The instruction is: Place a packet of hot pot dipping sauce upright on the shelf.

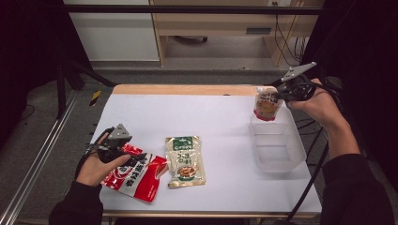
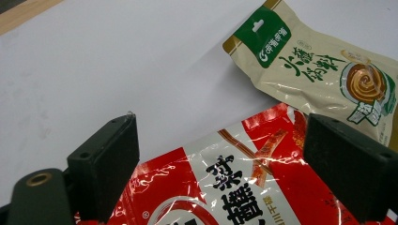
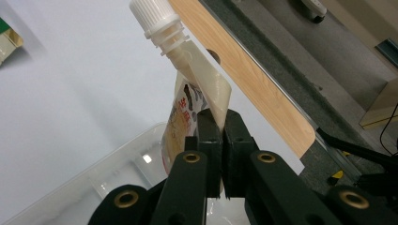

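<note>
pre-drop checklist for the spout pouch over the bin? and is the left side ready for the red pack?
1. Right gripper shut on the spout pouch: ok.
2. Pouch above the clear bin: ok in the high view, near its far end.
3. Bin holds nothing that blocks: ok, looks empty.
4. Left gripper open over the red pack: ok.
5. Red pack free of the beige pack: cannot tell, corners meet or overlap.

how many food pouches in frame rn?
3. Red pouch under the left gripper; beige pouch mid-table; spouted pouch pinched by the right gripper above the clear bin.
</note>
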`<state>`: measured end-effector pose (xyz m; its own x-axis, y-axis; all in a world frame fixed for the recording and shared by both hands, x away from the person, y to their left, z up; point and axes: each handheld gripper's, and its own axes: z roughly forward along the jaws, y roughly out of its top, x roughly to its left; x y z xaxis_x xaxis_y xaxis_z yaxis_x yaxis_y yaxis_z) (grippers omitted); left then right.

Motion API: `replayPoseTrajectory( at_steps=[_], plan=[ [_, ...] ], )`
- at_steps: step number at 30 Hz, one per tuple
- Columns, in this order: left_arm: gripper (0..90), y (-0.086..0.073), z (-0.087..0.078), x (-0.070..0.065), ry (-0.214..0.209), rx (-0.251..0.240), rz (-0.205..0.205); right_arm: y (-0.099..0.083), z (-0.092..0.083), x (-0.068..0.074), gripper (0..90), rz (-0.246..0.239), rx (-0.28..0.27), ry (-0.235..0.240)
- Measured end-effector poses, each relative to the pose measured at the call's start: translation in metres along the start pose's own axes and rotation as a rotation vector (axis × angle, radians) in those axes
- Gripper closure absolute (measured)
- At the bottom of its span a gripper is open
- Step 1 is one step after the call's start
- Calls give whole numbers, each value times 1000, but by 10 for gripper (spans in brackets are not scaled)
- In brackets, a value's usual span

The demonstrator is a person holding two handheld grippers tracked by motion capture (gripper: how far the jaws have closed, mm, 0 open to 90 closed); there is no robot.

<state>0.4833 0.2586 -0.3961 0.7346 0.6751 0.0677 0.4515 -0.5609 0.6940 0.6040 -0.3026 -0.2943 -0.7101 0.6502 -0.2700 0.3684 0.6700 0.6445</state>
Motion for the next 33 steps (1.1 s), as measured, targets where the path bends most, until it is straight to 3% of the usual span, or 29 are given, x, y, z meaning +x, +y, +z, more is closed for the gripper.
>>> replayPoseTrajectory(
  at_steps=[33],
  plan=[
    [109,-1,-1,1,-4,10,-1,-19,23,7,882,0,24,61]
  ],
)
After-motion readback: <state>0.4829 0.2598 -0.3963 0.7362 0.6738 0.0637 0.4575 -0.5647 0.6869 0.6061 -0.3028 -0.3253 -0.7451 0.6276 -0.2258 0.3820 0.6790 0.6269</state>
